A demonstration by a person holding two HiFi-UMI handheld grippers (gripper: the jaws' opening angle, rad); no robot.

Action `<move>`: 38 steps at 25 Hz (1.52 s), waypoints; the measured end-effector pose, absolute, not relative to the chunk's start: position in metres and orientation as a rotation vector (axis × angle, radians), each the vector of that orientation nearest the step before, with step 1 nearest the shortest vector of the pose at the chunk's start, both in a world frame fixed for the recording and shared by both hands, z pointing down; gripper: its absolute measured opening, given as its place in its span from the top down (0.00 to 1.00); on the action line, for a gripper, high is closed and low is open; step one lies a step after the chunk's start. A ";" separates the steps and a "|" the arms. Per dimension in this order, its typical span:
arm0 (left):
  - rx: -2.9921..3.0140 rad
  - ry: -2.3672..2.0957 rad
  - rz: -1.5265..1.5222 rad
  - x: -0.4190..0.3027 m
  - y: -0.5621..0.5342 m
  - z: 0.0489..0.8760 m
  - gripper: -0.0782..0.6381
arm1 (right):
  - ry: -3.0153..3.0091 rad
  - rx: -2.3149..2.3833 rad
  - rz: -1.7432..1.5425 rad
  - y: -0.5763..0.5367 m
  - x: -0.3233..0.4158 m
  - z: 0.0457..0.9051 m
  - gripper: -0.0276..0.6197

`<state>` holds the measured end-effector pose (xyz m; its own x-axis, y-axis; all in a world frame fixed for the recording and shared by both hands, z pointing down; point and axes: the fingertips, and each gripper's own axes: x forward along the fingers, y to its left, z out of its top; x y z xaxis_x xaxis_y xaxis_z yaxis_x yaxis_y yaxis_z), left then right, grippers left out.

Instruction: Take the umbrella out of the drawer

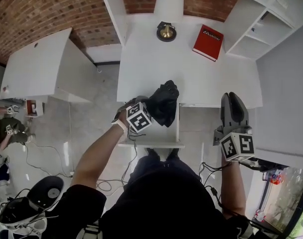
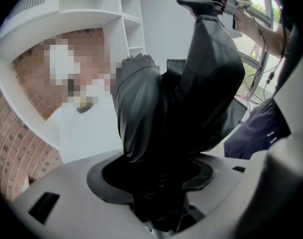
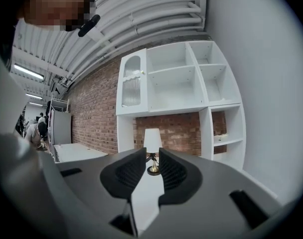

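The person wears a black short-sleeved top [image 1: 161, 205], dark trousers [image 1: 156, 167] and black shoes [image 1: 152, 154]

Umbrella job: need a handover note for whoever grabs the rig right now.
Left gripper: shut on the black folded umbrella, held above the open drawer at the desk front.
Right gripper: jaws slightly apart, nothing between them, off to the right of the drawer.
Done: umbrella gripped and, by the head view, apparently clear of the drawer.
Left: carry it fully away, probably onto the desk. The drawer is open.
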<state>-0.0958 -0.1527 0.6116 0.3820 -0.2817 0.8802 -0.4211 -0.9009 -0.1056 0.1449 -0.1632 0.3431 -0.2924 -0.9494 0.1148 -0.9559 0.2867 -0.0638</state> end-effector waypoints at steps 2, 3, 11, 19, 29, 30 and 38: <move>2.536 -0.662 1.546 -0.096 -0.169 0.596 0.55 | -2.472 1.855 0.154 -0.158 0.142 0.331 0.84; 2.553 -0.671 1.547 -0.097 -0.177 0.589 0.55 | -2.465 1.864 0.144 -0.156 0.142 0.326 0.84; 2.596 -0.732 1.589 -0.107 -0.243 0.561 0.55 | -2.407 1.933 0.143 -0.157 0.147 0.317 0.84; 2.504 -0.833 1.604 -0.110 -0.299 0.570 0.55 | -2.446 1.886 0.200 -0.195 0.160 0.341 0.85; 2.347 -0.904 1.650 -0.112 -0.357 0.615 0.55 | -2.461 1.813 0.256 -0.260 0.191 0.366 0.85; 2.332 -0.905 1.658 -0.112 -0.361 0.620 0.55 | -2.459 1.804 0.267 -0.265 0.193 0.370 0.85; 2.270 -0.918 1.737 -0.113 -0.394 0.651 0.55 | -2.446 1.760 0.335 -0.291 0.203 0.399 0.85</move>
<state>-0.1132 -0.3935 0.6510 0.1475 -0.3799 0.9132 -0.5404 -0.8043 -0.2473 0.2030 -0.2914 0.3989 -0.3217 -0.9218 0.2163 -0.9460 0.3033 -0.1143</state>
